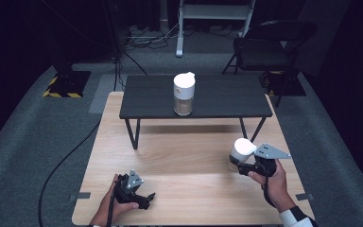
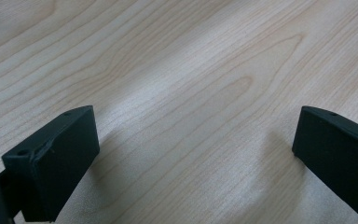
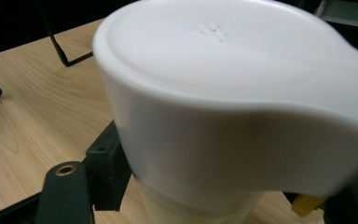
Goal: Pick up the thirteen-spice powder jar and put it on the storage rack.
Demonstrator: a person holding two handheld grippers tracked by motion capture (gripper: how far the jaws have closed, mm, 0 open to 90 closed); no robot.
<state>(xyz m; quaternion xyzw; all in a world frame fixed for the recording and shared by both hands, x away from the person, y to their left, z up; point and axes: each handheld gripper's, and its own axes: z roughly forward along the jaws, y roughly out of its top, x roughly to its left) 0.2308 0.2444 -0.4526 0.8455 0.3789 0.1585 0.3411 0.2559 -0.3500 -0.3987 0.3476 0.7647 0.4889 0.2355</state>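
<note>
While the right gripper [image 1: 237,163] clamps its jaws on the body of a white-lidded jar [image 1: 242,150], just below the lid, the jar stands upright at the right side of the light wooden table [image 1: 189,156]. Whether the jar's base touches the tabletop cannot be told. A second white-lidded jar [image 1: 184,93] stands on the low black table [image 1: 227,97] set across the far part of the wooden table, well apart from the first. At the near left edge, the left gripper [image 1: 147,197] lies low over the wood with its jaws spread wide, nothing between them.
</note>
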